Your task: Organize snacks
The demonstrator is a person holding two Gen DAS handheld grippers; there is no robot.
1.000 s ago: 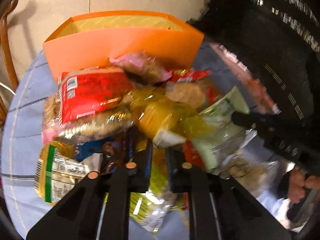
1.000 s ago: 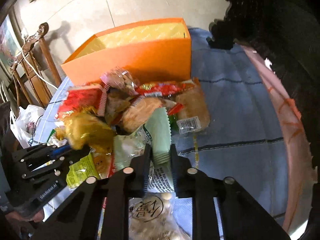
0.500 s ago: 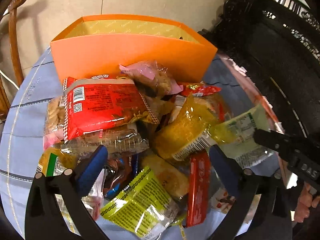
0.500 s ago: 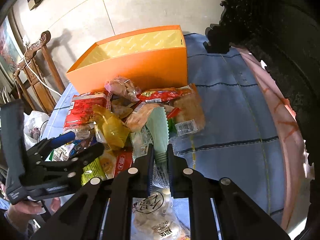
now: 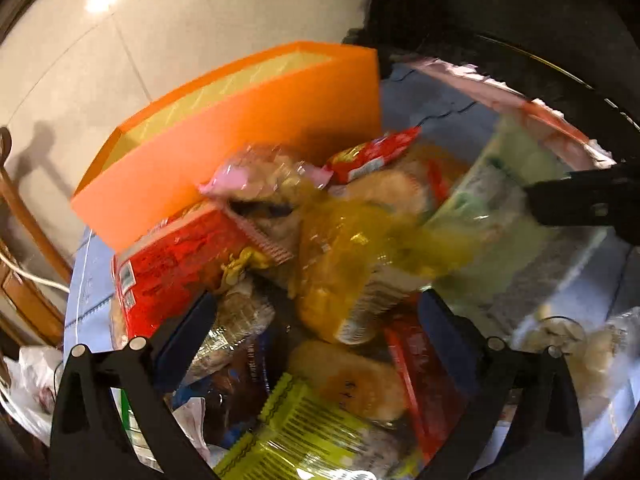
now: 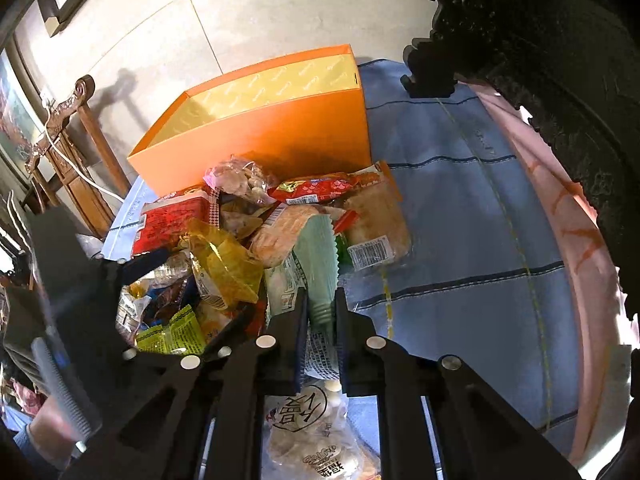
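A heap of snack packets lies on the blue cloth in front of an open orange box (image 5: 248, 128), which also shows in the right wrist view (image 6: 264, 136). My left gripper (image 5: 318, 312) is open, its jaws wide on either side of a yellow packet (image 5: 344, 256) in the heap. My right gripper (image 6: 320, 312) is shut on the edge of a pale green packet (image 6: 316, 252), seen in the left wrist view as well (image 5: 500, 184). A red packet (image 5: 172, 264) lies at the left of the heap.
A round table with a blue cloth (image 6: 460, 220) carries everything. Dark carved furniture (image 6: 540, 40) stands at the right. A wooden chair (image 6: 68, 128) stands at the left, beyond the table edge. A clear bag of round snacks (image 6: 312, 428) lies under my right gripper.
My left gripper has opened, letting go of the packet it held, and has swung to the right. My right gripper stays shut on the pale green packet and has lifted slightly.
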